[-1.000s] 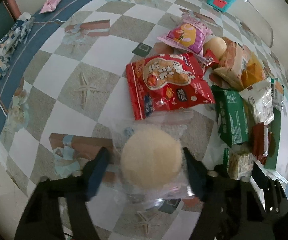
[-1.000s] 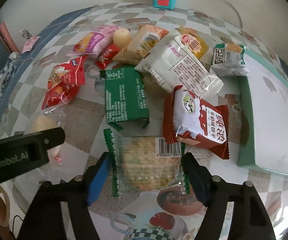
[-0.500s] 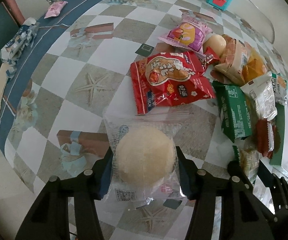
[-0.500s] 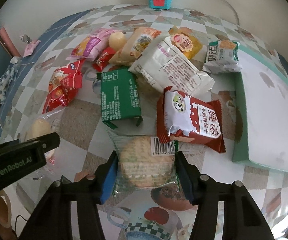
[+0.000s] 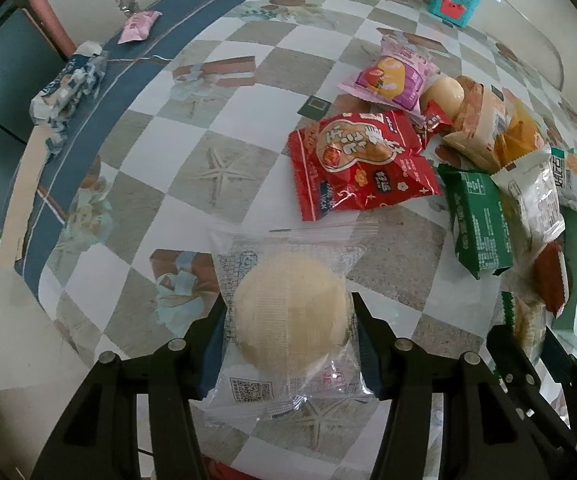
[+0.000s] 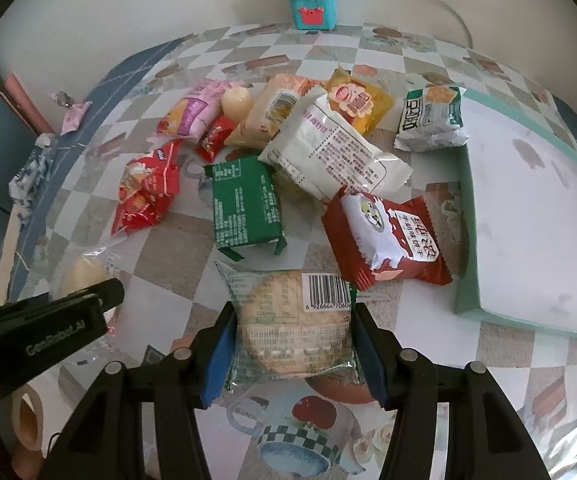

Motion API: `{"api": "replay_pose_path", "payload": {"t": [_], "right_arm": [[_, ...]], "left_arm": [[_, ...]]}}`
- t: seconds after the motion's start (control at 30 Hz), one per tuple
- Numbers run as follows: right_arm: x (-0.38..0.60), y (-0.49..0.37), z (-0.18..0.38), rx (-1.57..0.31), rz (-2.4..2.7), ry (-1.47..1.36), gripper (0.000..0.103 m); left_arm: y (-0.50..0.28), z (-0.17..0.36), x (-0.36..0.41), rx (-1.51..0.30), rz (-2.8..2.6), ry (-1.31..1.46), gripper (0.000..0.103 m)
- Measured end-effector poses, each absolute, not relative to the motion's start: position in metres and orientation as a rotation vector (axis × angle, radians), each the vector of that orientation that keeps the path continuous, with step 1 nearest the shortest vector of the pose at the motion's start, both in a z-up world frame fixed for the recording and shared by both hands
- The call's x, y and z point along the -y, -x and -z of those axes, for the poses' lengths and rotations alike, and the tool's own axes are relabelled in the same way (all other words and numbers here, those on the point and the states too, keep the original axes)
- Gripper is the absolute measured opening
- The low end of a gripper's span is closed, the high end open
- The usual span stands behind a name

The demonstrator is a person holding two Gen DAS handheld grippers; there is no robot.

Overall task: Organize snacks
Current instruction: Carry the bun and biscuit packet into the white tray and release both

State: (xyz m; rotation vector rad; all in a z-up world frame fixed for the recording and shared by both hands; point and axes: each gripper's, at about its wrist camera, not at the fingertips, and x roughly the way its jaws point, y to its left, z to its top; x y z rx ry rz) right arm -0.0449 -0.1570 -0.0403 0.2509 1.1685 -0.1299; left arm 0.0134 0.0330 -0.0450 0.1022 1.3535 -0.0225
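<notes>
"GenRobot.AI" on left tongs (image 6: 88,304), barcode "6 926664" on biscuit packet (image 6: 292,320)

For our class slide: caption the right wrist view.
Right claw grips a wrapped round cracker above the snack-strewn table.

Both grippers look alike. The left gripper (image 5: 290,328) has matte black angular arms with triangular cut-outs, round silver screws at the joints, and dark blue pads on its fingers (image 5: 213,354). The right gripper (image 6: 292,350) matches it. In the right view, the left gripper's black body bears white "GenRobot.AI" lettering.
</notes>
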Motion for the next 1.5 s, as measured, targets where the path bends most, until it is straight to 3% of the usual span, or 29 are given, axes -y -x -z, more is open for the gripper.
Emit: {"api": "replay_pose_path", "payload": {"t": [0.9,1.5], "right_arm": [[0.196,0.068,-0.015,-0.981,0.151,-0.397,0.059],[0.305,0.085,-0.030,-0.864,0.509,-0.445,0.059]], "left_arm": [[-0.010,-0.005,0.015,-1.260,-0.038,-0.159,0.058],[-0.010,-0.034,0.140,-1.165,0.140,-0.285,0.058]]}}
